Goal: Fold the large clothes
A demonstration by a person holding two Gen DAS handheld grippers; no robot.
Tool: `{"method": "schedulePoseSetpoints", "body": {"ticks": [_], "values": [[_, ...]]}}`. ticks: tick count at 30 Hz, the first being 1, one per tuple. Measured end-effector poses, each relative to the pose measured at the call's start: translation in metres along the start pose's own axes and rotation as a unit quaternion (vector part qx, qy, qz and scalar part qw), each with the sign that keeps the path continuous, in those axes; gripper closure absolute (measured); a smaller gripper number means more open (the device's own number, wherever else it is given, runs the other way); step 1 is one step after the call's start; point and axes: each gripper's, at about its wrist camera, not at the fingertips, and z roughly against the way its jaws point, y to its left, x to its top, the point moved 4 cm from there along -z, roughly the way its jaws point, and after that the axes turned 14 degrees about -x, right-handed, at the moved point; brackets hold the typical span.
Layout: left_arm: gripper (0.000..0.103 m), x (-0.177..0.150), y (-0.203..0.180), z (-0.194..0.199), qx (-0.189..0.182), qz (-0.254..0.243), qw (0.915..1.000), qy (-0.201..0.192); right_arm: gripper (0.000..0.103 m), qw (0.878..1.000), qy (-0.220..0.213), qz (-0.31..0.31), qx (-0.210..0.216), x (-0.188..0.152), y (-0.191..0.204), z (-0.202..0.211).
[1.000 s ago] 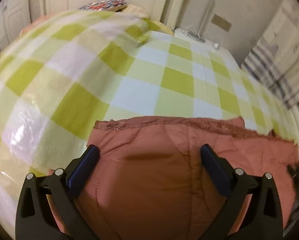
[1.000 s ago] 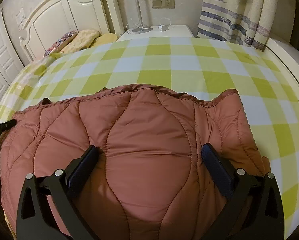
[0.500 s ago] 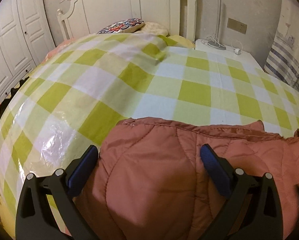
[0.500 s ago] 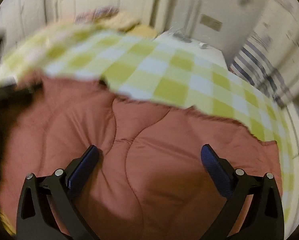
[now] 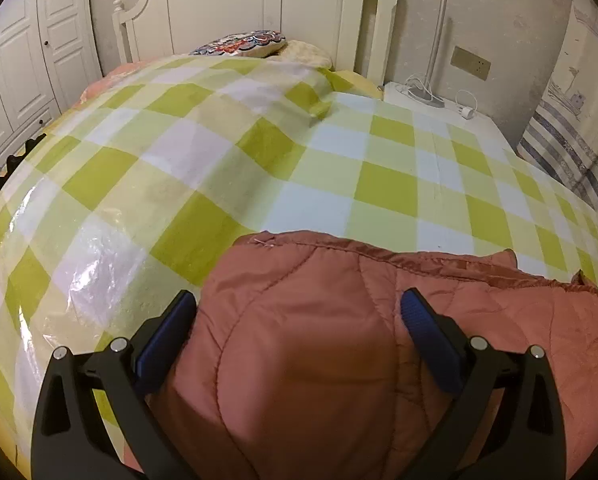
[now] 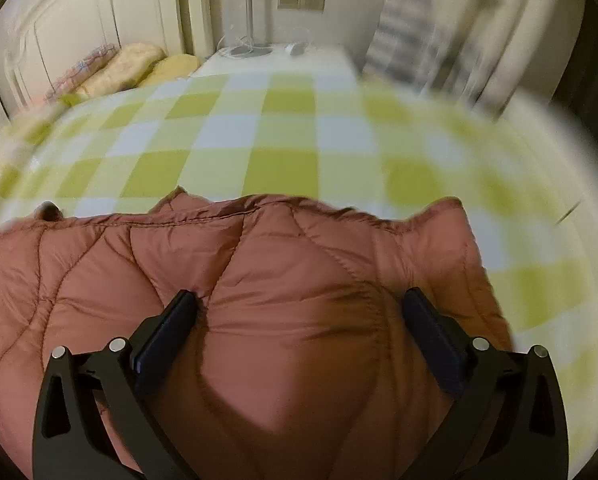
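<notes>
Black left tongs [image 5: 297,312], blue pads [image 5: 431,344], silver screws

My left claw [image 5: 299,316] hangs spread wide over a puffy, quilted rust-red down jacket [image 5: 339,360], blue-padded fingers [image 5: 431,344] on either side of a padded bulge. The jacket lies on a bed covered in a green, yellow and white checked blanket [image 5: 259,168]. Beyond it I see a cream wooden headboard [image 5: 259,4], a patterned round cushion [image 5: 239,42] and a white nightstand [image 5: 431,100].
</notes>
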Motion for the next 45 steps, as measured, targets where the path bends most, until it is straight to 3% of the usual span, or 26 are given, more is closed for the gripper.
{"method": "schedulePoseSetpoints", "body": {"ticks": [5,7,9,10,11,14,15,18,19,22,25,28,31,34,36,40,41,45], "values": [[0.002,0.000,0.004,-0.004,-0.005,0.020,0.9997,0.016,0.004,1.000,-0.012,0.013,-0.012,-0.001,0.011,-0.001],[0.002,0.000,0.000,0.001,0.017,0.015,0.9996,0.018,0.004,1.000,-0.013,0.008,-0.006,-0.001,0.009,-0.001],[0.004,0.003,-0.017,0.028,0.039,-0.010,0.9988,-0.026,0.004,1.000,-0.014,0.007,-0.004,-0.001,0.004,-0.001],[0.003,0.004,-0.029,0.043,0.021,-0.020,0.9983,-0.051,0.004,1.000,-0.014,0.007,-0.004,-0.001,0.003,-0.002],[0.003,0.002,-0.048,0.060,-0.026,-0.029,0.9967,-0.072,0.004,1.000,-0.015,0.007,-0.004,-0.001,0.003,-0.002],[0.002,-0.012,-0.105,0.068,-0.130,-0.075,0.9875,-0.048,0.004,1.000,-0.015,0.007,-0.005,0.000,0.001,-0.003],[0.002,-0.019,-0.122,0.062,-0.133,-0.100,0.9854,-0.039,0.004,1.000,-0.016,0.008,-0.006,0.000,0.000,-0.002],[0.002,-0.051,-0.157,0.018,-0.044,-0.202,0.9785,-0.005,0.004,1.000,-0.018,0.007,-0.005,0.000,-0.001,0.001],[0.002,-0.058,-0.156,0.000,-0.045,-0.203,0.9777,0.026,0.004,1.000,-0.018,0.004,-0.001,0.000,-0.001,0.001],[0.002,-0.044,-0.129,-0.005,-0.095,-0.117,0.9875,0.047,0.004,1.000,-0.020,0.002,-0.001,-0.001,-0.001,0.002],[0.002,-0.041,-0.117,-0.006,-0.113,-0.100,0.9870,0.055,0.004,1.000,-0.020,0.003,-0.003,-0.001,0.001,0.002],[0.002,-0.030,-0.096,0.009,-0.069,-0.092,0.9930,0.029,0.004,1.000,-0.022,0.004,-0.003,-0.001,0.001,0.001],[0.002,-0.011,-0.036,0.029,-0.007,-0.027,0.9996,-0.006,0.004,1.000,-0.021,0.003,-0.002,-0.001,0.001,0.001],[0.002,-0.008,0.019,0.020,0.044,0.017,0.9989,0.000,0.004,1.000,-0.022,0.002,0.000,-0.001,0.002,0.001],[0.002,-0.014,0.040,0.002,-0.014,0.065,0.9974,0.029,0.004,1.000,-0.022,0.003,0.002,-0.001,0.003,0.001],[0.002,-0.011,0.023,0.003,0.023,0.021,0.9993,0.020,0.005,1.000,-0.024,0.010,0.013,0.000,0.000,0.013],[0.002,-0.010,0.021,0.003,0.031,0.013,0.9993,0.016,0.005,0.999,-0.038,0.009,0.014,-0.002,-0.004,0.026],[0.002,-0.009,0.019,0.006,0.036,0.010,0.9993,0.007,0.005,0.985,-0.135,0.042,0.099,-0.031,0.028,0.116]]}}
